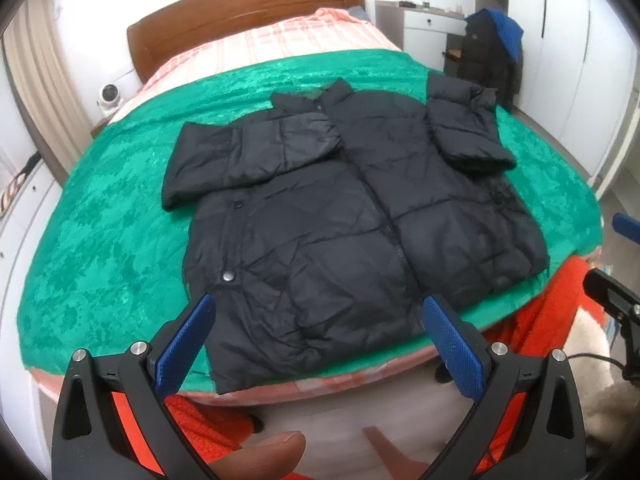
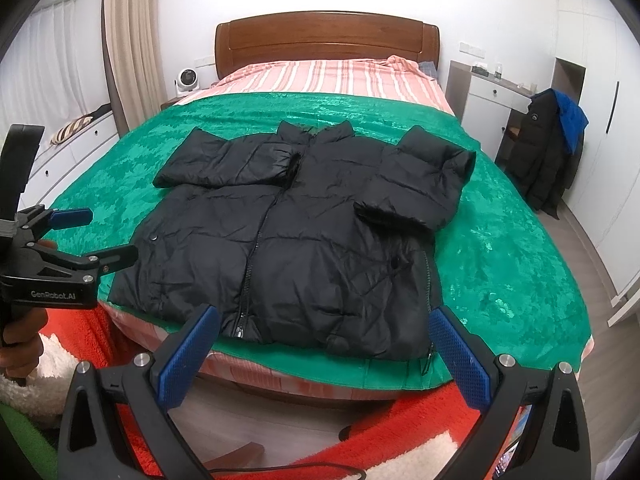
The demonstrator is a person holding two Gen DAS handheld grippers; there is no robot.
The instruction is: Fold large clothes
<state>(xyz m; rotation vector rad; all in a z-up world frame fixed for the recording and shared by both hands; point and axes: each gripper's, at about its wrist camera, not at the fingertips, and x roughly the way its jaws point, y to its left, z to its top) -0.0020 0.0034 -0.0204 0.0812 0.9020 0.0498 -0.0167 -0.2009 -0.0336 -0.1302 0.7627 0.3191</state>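
On the bed, jacket flat, sleeves folded in; left gripper and right gripper above the near edge, jaws wide apart, empty.

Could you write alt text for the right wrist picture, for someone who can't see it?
A black puffer jacket lies front-up with both sleeves folded inward on a green blanket covering a bed. The right gripper, fingers apart, frames its hem; the left gripper is at the left edge.

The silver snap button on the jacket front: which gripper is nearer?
Left. The left gripper hangs open just short of the hem below the snap button; the right gripper is open by the opposite hem corner.
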